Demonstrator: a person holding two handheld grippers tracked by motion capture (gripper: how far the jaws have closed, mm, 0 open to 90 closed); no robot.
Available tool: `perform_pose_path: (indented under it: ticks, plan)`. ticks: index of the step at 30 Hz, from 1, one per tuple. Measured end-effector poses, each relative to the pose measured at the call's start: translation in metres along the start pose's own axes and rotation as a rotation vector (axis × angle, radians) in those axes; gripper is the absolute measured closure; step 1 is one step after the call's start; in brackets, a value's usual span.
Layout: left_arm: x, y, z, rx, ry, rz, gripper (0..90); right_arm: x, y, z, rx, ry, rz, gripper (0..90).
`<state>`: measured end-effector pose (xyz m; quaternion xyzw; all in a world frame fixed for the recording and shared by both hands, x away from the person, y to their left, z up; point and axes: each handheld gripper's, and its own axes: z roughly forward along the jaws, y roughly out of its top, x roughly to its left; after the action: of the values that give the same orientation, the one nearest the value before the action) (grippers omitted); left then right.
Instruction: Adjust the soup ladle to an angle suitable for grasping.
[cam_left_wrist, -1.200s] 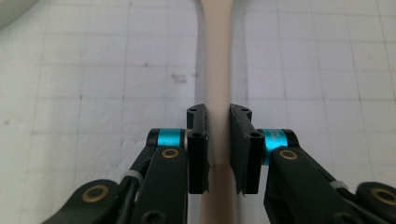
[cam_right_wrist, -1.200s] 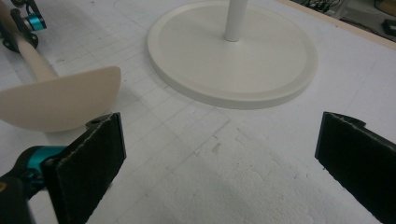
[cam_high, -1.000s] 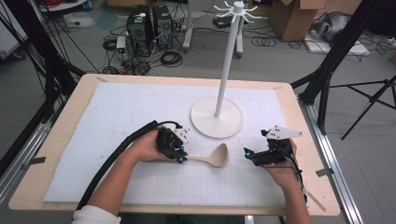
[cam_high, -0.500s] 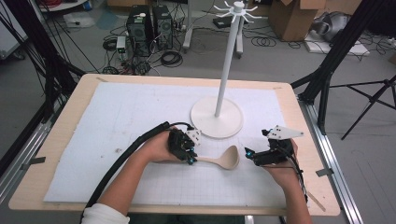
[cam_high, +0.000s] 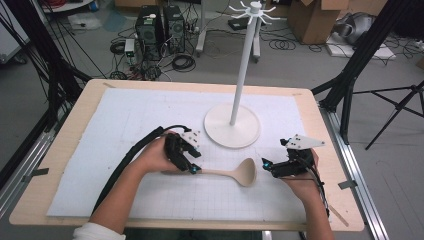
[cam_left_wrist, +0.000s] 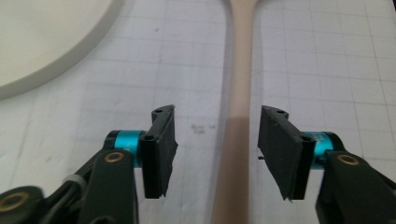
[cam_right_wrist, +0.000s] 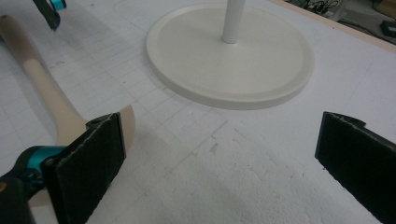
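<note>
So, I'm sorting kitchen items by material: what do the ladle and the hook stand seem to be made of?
The ladle looks like wood or a wood-look plastic: matte beige bowl and neck, with a slightly darker tan grip end; no grain is clear enough to settle it. The hook stand looks like painted metal or plastic: uniformly off-white, smooth, with a soft sheen on its round base.

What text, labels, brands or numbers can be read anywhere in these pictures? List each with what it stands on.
None can be read.
White grid mat: a faint dark mark beside the spoon handle in the left gripper view, too small and blurred to read.
Cardboard boxes on the floor: no legible print.
Computer tower: a pale patch, too small to read.
</note>
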<state>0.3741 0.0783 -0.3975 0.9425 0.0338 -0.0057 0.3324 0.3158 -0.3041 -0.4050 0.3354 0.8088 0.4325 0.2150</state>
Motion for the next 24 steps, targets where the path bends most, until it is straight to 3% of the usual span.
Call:
perform_pose_path:
  ticks: [7,16,24]
  plan:
    - [-0.007,-0.026,-0.038,-0.13,0.053,-0.053,39.8,-0.001,0.0,0.0,0.001,-0.003,0.005,0.5]
    - [-0.016,-0.048,-0.069,-0.206,0.118,-0.073,39.2,-0.001,0.0,0.0,0.001,-0.002,0.008,0.5]
    - [-0.026,-0.07,-0.084,-0.26,0.17,-0.108,38.1,-0.001,-0.001,0.001,0.003,-0.002,0.006,0.5]
